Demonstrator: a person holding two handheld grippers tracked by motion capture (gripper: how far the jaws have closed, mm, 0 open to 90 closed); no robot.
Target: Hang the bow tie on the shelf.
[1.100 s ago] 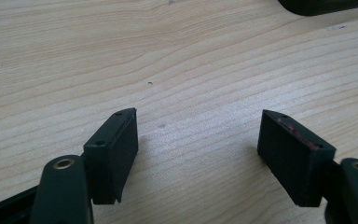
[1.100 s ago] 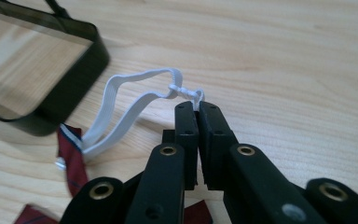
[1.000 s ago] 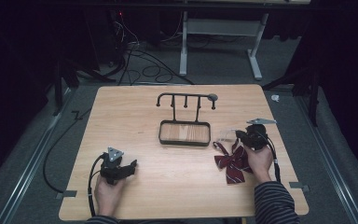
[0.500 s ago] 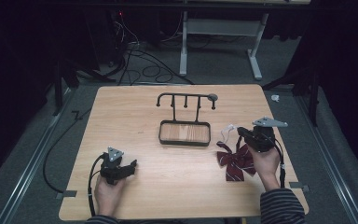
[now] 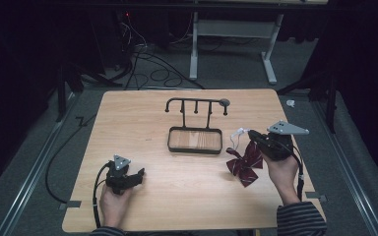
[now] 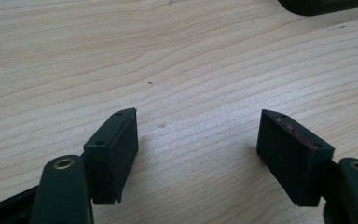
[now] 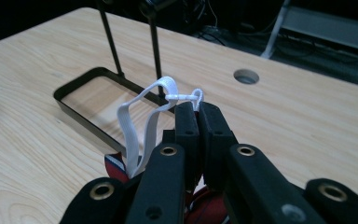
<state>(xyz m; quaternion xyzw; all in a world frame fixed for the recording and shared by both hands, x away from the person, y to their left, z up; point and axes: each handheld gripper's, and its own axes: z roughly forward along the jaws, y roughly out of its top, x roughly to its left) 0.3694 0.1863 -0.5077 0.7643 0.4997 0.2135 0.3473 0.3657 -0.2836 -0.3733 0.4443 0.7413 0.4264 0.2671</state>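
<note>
bow tie lifted at our right

our right gripper (image 5: 252, 139) pinches the bow tie (image 5: 243, 163) by its white strap (image 7: 142, 116), beside the rack (image 5: 195, 132); our left gripper (image 6: 196, 140) rests spread wide on the table (image 5: 187, 189).

tongs (image 7: 196, 122): black, brass-ringed screws | plates: grey, three-cornered | cables: black | right sleeve (image 5: 301, 220): striped
</note>
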